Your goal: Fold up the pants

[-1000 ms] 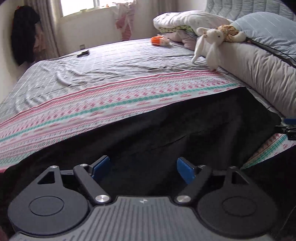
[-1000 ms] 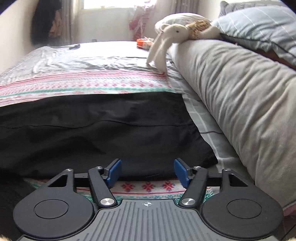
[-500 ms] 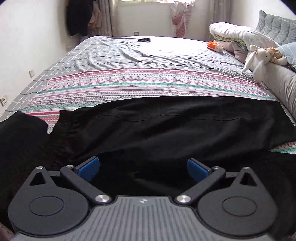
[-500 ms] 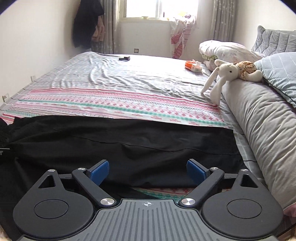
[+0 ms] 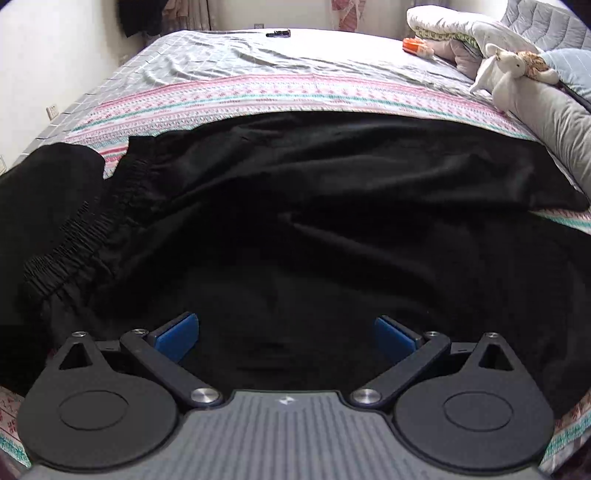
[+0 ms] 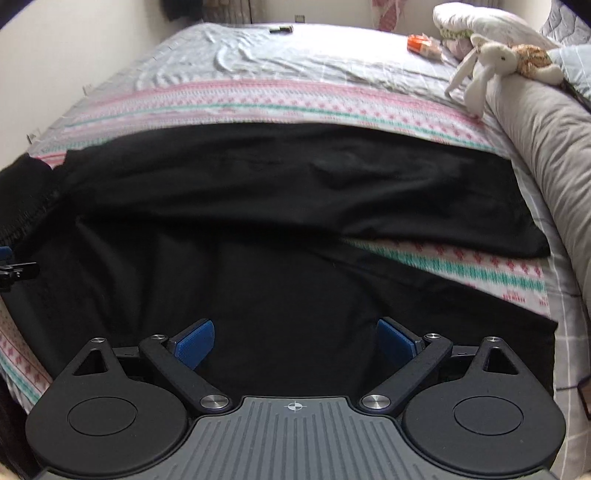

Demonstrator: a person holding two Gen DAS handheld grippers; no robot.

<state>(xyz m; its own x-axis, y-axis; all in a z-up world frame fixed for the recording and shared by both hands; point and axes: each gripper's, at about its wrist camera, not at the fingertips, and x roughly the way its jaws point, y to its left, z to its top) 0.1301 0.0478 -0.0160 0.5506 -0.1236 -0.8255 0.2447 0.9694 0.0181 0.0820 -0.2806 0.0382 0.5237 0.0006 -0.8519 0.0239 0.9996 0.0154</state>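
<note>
Black fabric fills the space just ahead of both claws: the pants [image 5: 332,206] lie spread across the bed, legs running off to the right. The left gripper [image 5: 287,334] is released, its blue pads [image 5: 176,334] standing wide apart above the cloth with nothing between them. The right gripper [image 6: 294,338] is likewise spread, blue pads [image 6: 195,341] apart over the nearer leg, grasping nothing. Whether either claw touches the fabric cannot be told.

Ahead and to the left of the left claw sits the gathered elastic waistband [image 5: 77,240], crumpled, with a separate dark heap [image 5: 48,177] just beyond it at the bed's edge. Ahead and to the right of the right claw the two legs part, showing a wedge of the patterned pink and green sheet [image 6: 461,258] between them.

Beyond the pants the same striped band [image 5: 295,96] crosses the bed, then a grey checked sheet [image 5: 240,55]. To the far right lies a long grey bolster [image 6: 546,147], and a plush rabbit [image 6: 480,62] hangs over its far end. Farthest off are an orange packet [image 5: 413,45], a small dark object [image 5: 279,34] and piled bedding [image 5: 458,26].
</note>
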